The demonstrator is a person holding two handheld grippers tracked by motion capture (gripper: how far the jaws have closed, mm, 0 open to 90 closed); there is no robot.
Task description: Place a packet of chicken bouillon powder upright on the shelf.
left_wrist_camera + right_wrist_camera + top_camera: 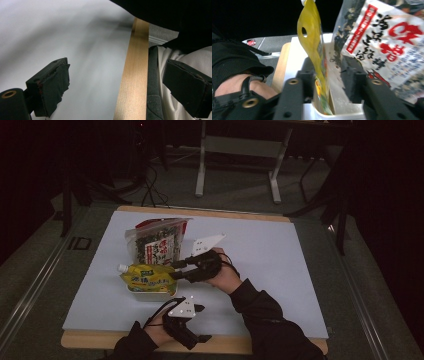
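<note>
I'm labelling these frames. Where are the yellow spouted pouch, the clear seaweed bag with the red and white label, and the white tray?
Yellow spouted pouch [148, 278]: high view, printed front.
Clear seaweed bag with red and white label [159, 242]: high view, label.
White tray [342, 115]: right gripper view, near rim.

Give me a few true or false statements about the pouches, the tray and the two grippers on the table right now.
1. The right gripper has its jaws around the yellow pouch. True.
2. The left gripper is holding the seaweed bag. False: it is open and holds nothing, near the table's wooden edge.
3. The yellow pouch lies over a white tray. True.
4. The seaweed bag lies at the table's right edge. False: it lies left of centre, just behind the yellow pouch.
</note>
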